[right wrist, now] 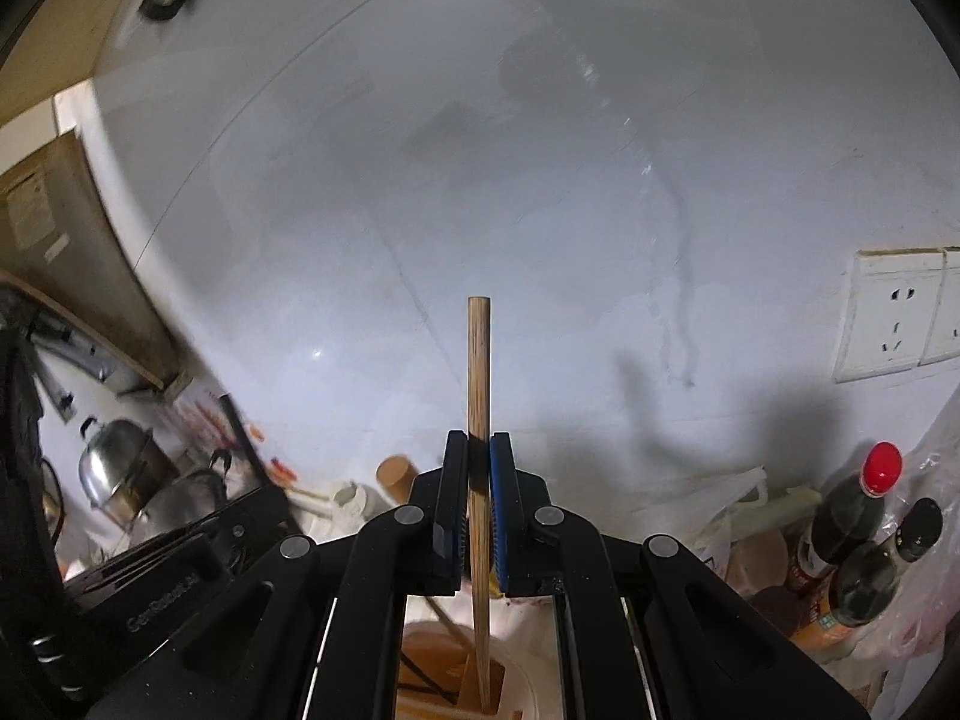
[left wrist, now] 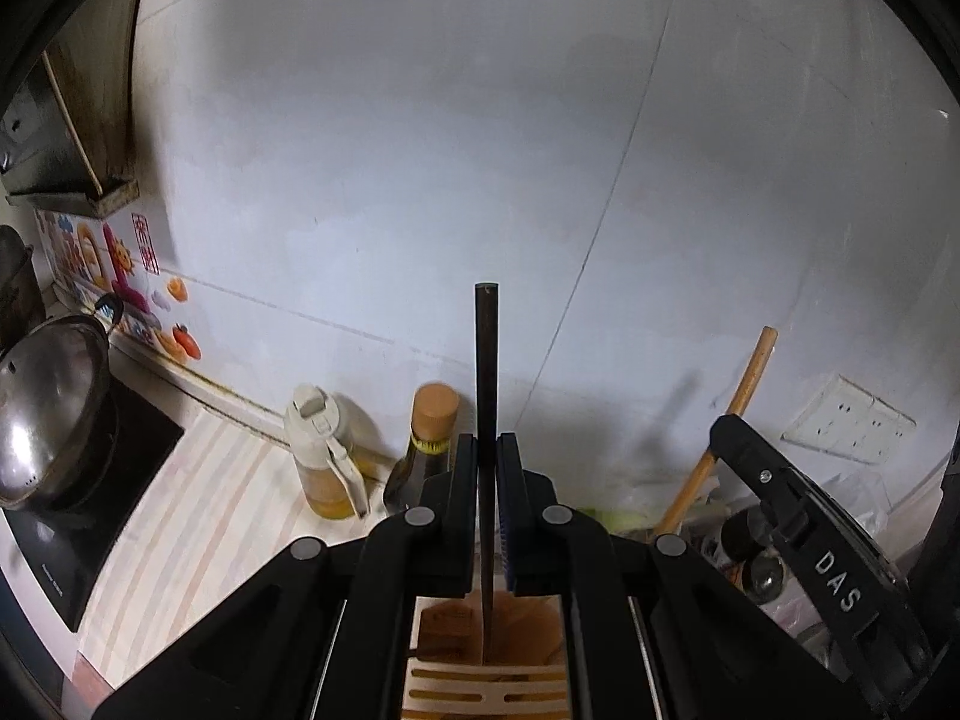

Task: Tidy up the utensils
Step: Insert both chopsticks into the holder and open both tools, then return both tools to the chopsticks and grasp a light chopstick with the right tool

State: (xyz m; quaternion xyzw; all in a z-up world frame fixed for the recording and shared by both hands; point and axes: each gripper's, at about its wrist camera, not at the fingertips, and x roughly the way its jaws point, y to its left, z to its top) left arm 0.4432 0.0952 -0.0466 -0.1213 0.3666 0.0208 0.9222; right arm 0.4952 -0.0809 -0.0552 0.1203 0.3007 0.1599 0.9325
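Between hand-held gripper pads: dark chopstick.

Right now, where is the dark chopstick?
The dark chopstick stands upright, clamped in the left gripper, its lower tip over the wooden holder, with the brown-capped bottle just behind-left.

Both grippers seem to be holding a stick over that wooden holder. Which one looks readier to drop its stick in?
Probably the left hand-held gripper. Its dark chopstick hangs upright with the tip at the wooden holder. The right hand-held gripper grips a wooden chopstick that leans slightly, near the holder's corner.
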